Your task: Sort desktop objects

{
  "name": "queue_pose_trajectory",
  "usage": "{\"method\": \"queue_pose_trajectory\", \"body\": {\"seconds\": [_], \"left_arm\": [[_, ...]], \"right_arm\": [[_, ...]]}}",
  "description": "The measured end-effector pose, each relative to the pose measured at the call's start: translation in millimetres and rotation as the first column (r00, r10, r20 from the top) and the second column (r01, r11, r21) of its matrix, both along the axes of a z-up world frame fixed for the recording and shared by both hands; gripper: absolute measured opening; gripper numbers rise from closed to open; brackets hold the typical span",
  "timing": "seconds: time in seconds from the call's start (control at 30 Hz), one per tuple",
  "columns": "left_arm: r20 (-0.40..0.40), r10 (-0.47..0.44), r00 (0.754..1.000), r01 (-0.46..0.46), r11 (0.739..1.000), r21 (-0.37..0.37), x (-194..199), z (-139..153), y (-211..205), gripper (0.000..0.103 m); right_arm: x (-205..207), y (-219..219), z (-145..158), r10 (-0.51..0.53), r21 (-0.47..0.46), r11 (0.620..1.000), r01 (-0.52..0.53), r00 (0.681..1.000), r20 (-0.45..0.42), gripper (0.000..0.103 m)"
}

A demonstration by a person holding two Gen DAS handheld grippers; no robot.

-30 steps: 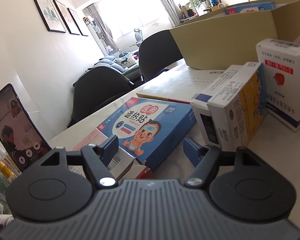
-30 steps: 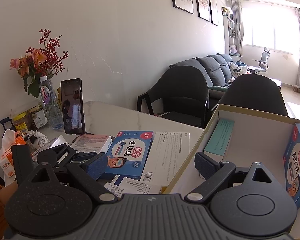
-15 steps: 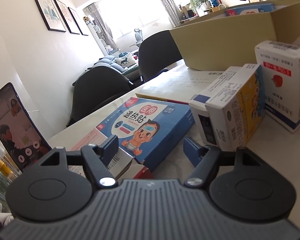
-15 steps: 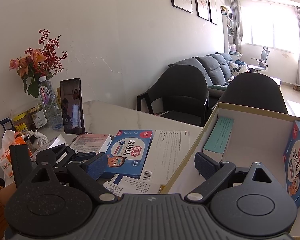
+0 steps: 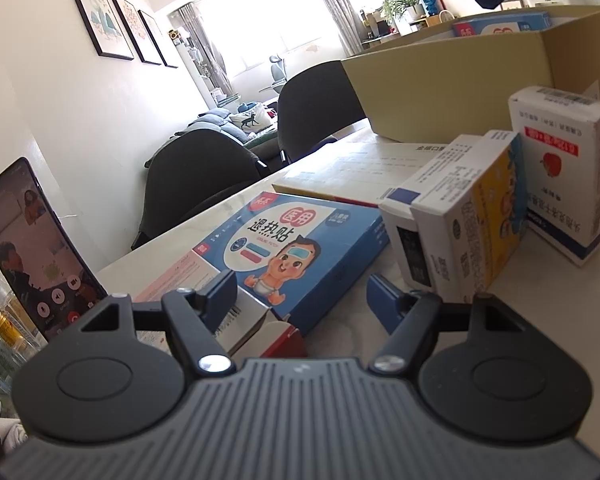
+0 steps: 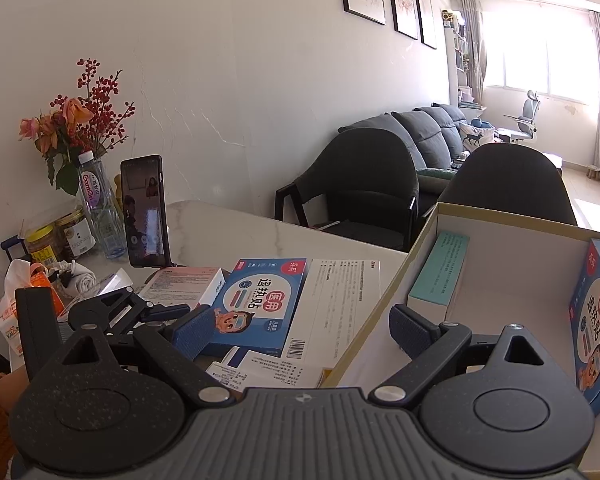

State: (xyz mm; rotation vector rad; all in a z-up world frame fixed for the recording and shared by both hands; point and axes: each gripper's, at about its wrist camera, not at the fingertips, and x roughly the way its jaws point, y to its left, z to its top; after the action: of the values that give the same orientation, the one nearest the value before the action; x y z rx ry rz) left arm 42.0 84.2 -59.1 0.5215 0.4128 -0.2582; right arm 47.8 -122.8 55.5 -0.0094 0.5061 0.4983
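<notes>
My left gripper (image 5: pixel 302 292) and right gripper (image 6: pixel 300 330) have ribbed grey bodies, black linkage arms, silver screws and blue pads.

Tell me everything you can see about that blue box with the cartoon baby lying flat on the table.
The blue box is a flat, wide carton that looks like thin printed cardboard. Its top face has a white panel with large Chinese characters, a red round logo and a cartoon baby with a blue patch on its forehead. It lies face up on the pale table, closed and apparently undented. A pink-and-white box sits against one side; a white printed sheet lies along the other. The open left tongs hover just before it, not touching.
</notes>
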Motion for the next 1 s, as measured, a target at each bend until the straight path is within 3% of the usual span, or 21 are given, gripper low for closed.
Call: {"method": "queue_pose_trajectory", "body": {"seconds": [1.0], "left_arm": [[-0.015, 0.079, 0.997, -0.080, 0.992, -0.102, -27, 8, 25, 0.072]], "right_arm": [[-5, 7, -4, 0.017, 0.008, 1.000, -0.017, 1.000, -0.006, 0.095]]}}
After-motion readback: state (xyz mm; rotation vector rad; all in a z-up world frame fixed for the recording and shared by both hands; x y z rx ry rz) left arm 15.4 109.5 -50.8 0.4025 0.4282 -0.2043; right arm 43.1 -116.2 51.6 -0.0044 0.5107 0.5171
